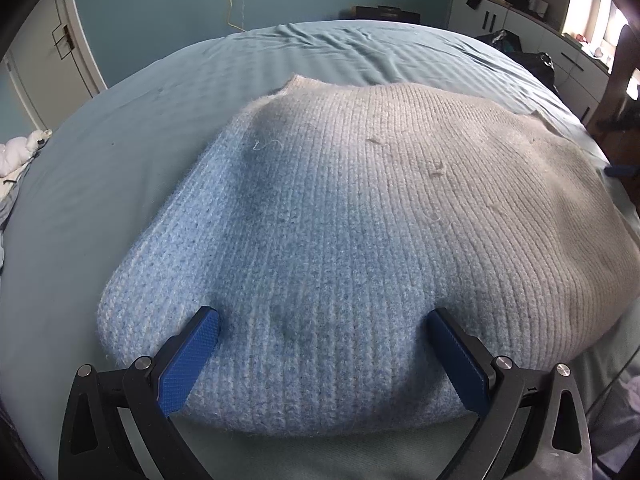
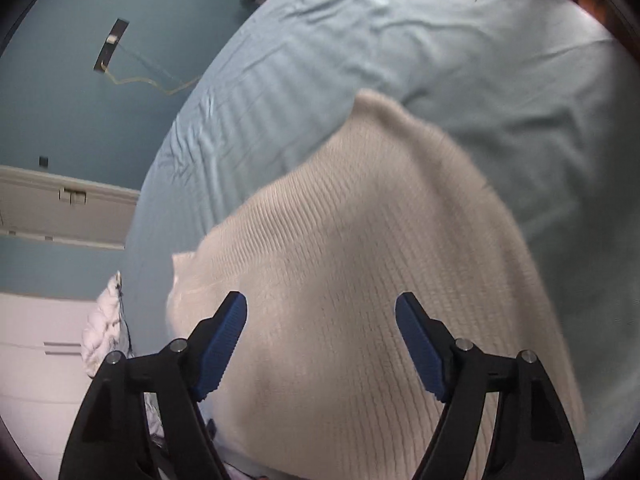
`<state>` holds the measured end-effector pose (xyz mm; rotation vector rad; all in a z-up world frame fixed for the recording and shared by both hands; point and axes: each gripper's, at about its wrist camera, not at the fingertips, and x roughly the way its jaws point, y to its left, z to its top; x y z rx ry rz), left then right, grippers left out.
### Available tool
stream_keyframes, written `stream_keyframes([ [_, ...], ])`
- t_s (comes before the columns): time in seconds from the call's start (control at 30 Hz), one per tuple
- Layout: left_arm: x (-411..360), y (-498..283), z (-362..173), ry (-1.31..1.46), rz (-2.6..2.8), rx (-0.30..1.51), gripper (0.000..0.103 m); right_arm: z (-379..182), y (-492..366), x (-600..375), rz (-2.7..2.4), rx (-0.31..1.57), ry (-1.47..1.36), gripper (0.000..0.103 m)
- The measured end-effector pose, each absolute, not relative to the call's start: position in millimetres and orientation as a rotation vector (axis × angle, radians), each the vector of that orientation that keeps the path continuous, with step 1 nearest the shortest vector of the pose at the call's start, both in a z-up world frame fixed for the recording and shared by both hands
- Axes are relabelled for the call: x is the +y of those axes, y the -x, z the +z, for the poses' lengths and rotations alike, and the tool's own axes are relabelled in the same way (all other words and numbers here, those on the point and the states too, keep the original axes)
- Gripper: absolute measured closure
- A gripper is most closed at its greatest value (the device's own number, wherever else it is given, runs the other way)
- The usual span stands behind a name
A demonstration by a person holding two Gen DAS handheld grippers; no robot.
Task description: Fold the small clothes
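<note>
A ribbed knit sweater [image 1: 360, 208] lies spread on the bed, blue-tinted near me and cream further off. It also shows in the right wrist view [image 2: 360, 260], cream and slightly blurred. My left gripper [image 1: 323, 322] is open, its blue pads [image 1: 188, 360] resting on the sweater's near edge with knit between them. My right gripper [image 2: 321, 312] is open above the sweater, nothing between its pads [image 2: 220, 348].
The bed has a light blue sheet [image 1: 140, 152] with creases at the far side. A white bundle of cloth [image 1: 18, 152] lies at the bed's left edge. White cabinets with dark clothes [image 1: 512, 12] stand at the back right. A door [image 1: 48, 60] is at left.
</note>
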<state>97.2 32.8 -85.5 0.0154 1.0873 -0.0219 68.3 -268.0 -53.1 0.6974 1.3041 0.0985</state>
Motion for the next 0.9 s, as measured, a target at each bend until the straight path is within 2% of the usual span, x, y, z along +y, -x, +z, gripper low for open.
stream_keyframes([
  [0.07, 33, -97, -85, -0.016, -0.021, 1.084, 0.0, -82, -72, -253, 0.028, 1.359, -0.552, 0.029],
  [0.13, 33, -97, -85, -0.015, -0.022, 1.084, 0.0, -86, -70, -233, 0.024, 1.335, -0.38, 0.028],
  [0.27, 35, -97, -81, -0.003, -0.028, 1.094, 0.0, -39, -53, -194, -0.033, 1.278, -0.136, 0.029],
  [0.37, 37, -101, -71, 0.007, -0.024, 1.116, 0.0, 4, -16, -174, 0.014, 1.232, -0.092, 0.028],
  [0.47, 44, -105, -53, 0.036, 0.006, 1.069, 0.0, 26, 41, -171, 0.008, 1.241, -0.09, 0.023],
  [0.57, 46, -121, -37, 0.033, 0.004, 1.022, 0.0, 23, 84, -188, -0.071, 1.198, -0.159, 0.017],
  [0.67, 47, -166, -34, -0.033, 0.042, 1.018, 0.0, 11, 102, -201, -0.124, 1.141, -0.202, 0.017],
  [0.77, 55, -221, -50, -0.042, 0.148, 1.078, 0.0, -3, 95, -197, -0.096, 1.179, -0.233, 0.017],
  [0.9, 71, -272, -74, -0.017, 0.295, 1.143, 0.0, 4, 88, -184, -0.031, 1.132, -0.23, 0.017],
])
